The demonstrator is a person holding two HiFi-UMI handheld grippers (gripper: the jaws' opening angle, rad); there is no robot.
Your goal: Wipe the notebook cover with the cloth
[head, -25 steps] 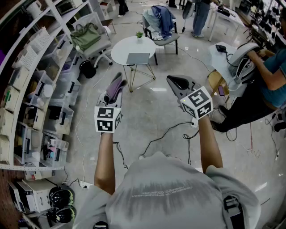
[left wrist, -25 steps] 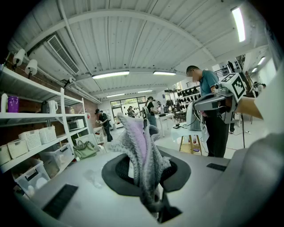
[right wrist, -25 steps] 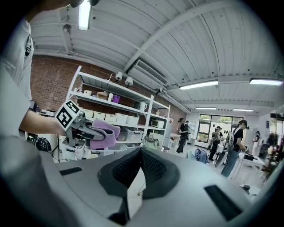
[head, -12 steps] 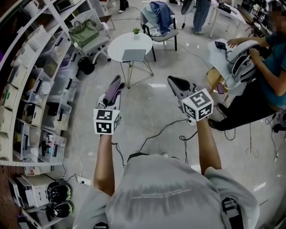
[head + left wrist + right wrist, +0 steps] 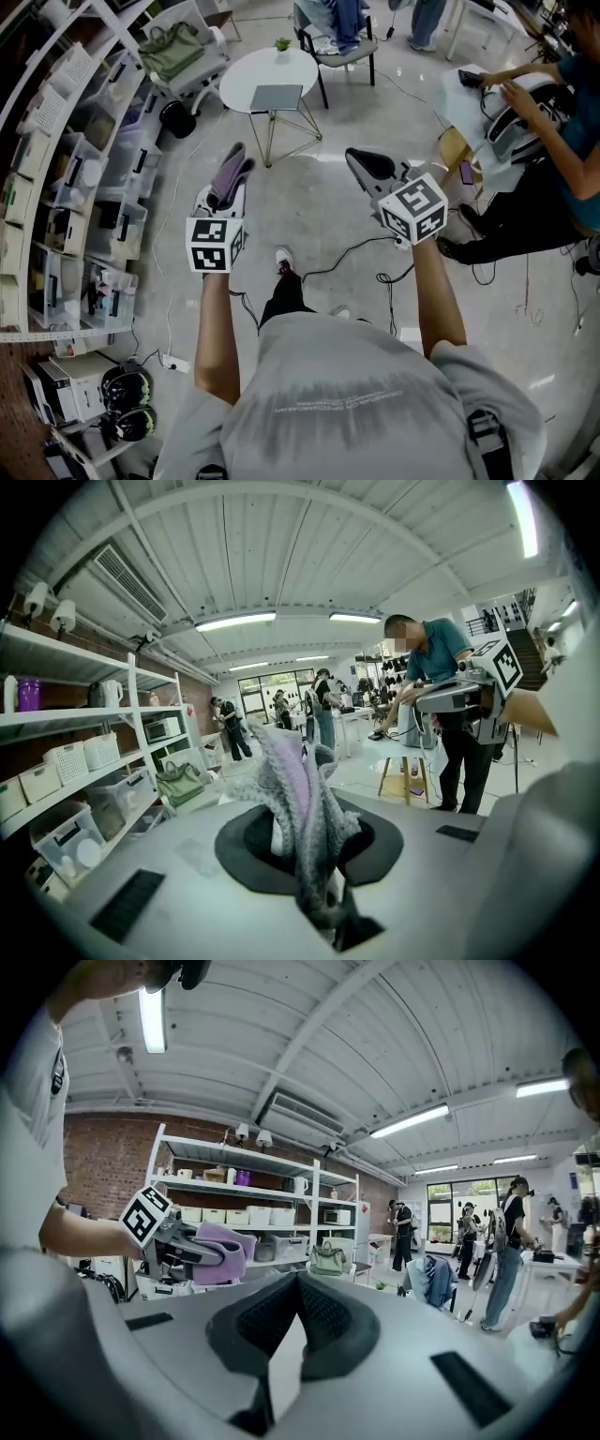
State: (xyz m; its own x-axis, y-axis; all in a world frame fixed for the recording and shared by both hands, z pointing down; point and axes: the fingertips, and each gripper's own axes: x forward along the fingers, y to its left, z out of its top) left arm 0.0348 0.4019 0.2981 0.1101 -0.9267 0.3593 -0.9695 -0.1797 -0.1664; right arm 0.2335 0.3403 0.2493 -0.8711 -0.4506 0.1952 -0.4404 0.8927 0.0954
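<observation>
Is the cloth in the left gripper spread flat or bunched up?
Bunched up: the cloth stands in crumpled folds, pinched in the left gripper.

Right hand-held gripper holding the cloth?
No, the cloth is clamped in the left hand-held gripper; the right hand-held gripper has nothing between its shut jaws.

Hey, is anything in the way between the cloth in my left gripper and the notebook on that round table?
Nothing visible. Only bare floor lies between the cloth in the left gripper and the round table; the notebook lies flat with nothing on it.
</observation>
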